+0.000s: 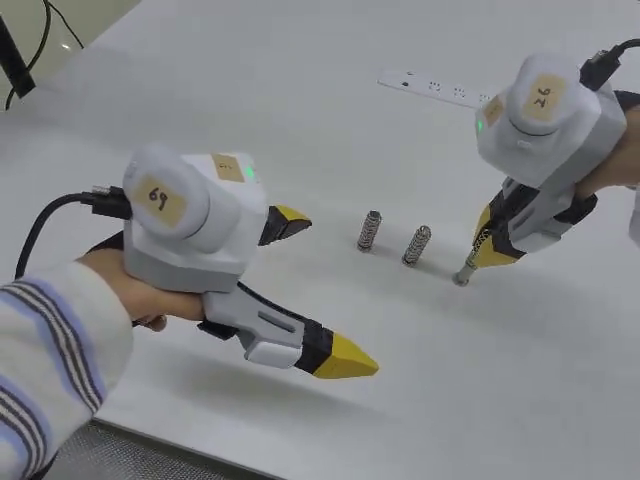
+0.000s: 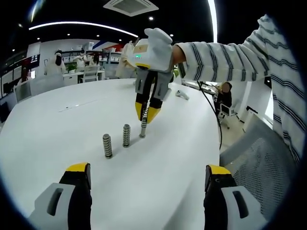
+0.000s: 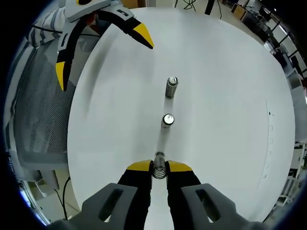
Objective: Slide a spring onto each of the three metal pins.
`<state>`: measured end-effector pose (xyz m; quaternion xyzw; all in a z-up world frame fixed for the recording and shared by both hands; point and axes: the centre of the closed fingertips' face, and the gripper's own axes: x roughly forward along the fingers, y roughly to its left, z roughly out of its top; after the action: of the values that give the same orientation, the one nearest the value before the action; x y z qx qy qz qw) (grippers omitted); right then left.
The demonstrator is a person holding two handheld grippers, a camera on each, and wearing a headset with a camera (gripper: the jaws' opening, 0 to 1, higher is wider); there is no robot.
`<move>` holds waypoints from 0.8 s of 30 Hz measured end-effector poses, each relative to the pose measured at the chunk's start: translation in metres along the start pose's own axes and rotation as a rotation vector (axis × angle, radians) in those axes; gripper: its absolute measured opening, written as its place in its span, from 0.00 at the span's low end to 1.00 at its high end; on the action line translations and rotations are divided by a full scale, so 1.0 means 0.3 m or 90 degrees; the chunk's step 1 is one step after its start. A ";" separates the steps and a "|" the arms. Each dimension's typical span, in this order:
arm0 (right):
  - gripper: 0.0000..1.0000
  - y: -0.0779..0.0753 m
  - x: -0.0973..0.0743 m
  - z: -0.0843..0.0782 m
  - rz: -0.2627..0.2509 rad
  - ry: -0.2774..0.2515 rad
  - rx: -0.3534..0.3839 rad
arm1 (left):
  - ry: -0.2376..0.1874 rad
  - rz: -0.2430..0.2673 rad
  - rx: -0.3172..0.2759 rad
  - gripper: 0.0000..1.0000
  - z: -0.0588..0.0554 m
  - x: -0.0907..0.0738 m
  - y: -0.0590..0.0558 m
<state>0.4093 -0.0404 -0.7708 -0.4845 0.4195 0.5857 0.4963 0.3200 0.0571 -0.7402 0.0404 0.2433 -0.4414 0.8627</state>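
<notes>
While the left tool (image 2: 147, 168) idles wide apart, the right tool (image 3: 159, 166) clamps the third spring (image 3: 159, 172) over the last pin (image 1: 464, 273). Next: stay coaxial, slide down, release.

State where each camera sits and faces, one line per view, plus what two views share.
Head view: headset, looking down at the table; striped sleeve, left gripper, right gripper show.
Left gripper view: rides the left gripper, faces the right gripper; own open jaws below.
Right gripper view: rides the right gripper, faces the left; own jaws shut on a spring.
Shared: the middle pin, spring already on.
</notes>
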 end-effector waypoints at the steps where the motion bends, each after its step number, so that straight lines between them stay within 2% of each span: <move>1: 0.08 -0.001 0.003 -0.001 -0.001 0.001 0.001 | -0.001 0.002 0.000 0.97 0.000 0.000 0.002; 9: 0.08 -0.003 0.040 -0.014 -0.002 0.008 0.003 | 0.003 0.000 -0.014 0.94 -0.008 0.002 -0.009; 14: 0.08 0.000 0.061 -0.023 0.002 0.015 0.006 | 0.002 -0.001 -0.019 0.95 -0.007 0.002 -0.013; 24: 0.09 0.002 0.084 -0.031 0.006 0.021 0.017 | 0.024 -0.004 -0.029 0.97 -0.034 0.004 -0.013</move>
<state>0.4093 -0.0452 -0.7971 -0.4855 0.4375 0.5744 0.4928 0.3136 0.0569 -0.7493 0.0282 0.2693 -0.4379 0.8573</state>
